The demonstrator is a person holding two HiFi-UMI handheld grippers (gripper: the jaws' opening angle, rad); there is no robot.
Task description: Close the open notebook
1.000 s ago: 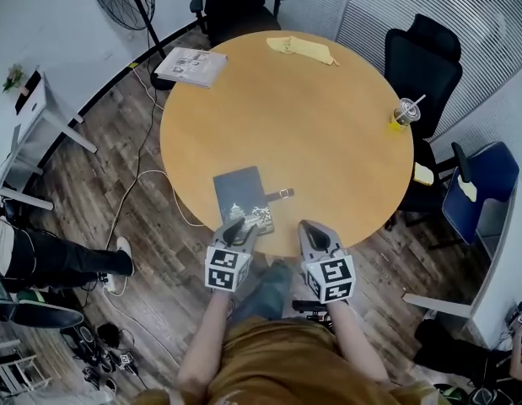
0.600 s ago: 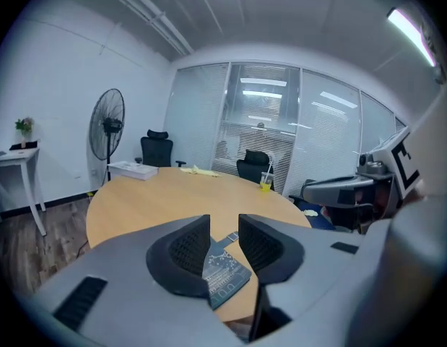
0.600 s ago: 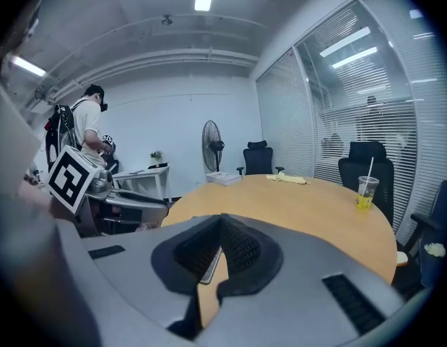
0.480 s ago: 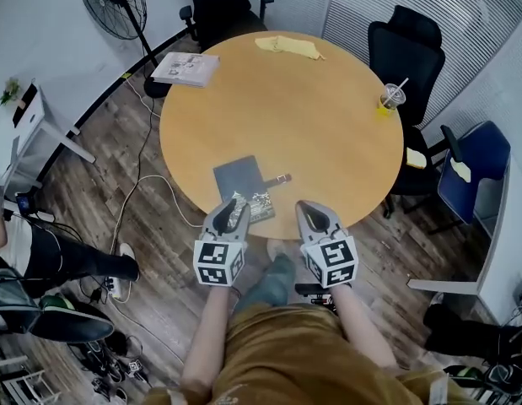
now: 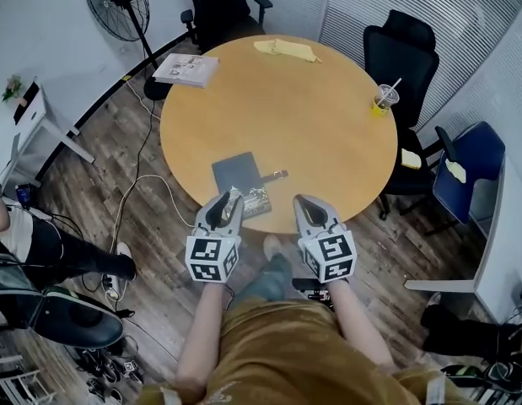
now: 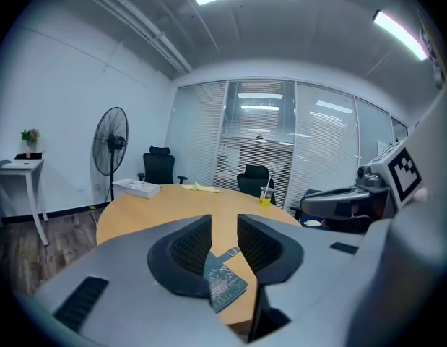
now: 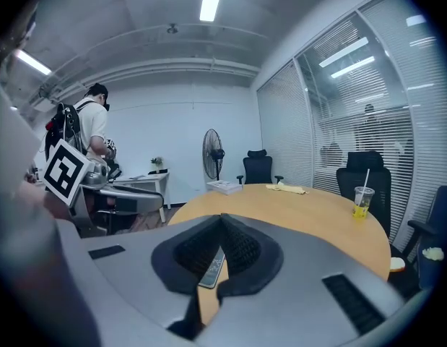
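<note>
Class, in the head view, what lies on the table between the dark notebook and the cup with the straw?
Nothing: between the notebook and the cup the tabletop is bare wood, seen in the head view.

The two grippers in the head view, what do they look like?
The left gripper and the right gripper are grey with black ribbed pads, each carrying a white cube with black square markers. The person's top is ochre. The left jaws have just been closing with nothing between them.
</note>
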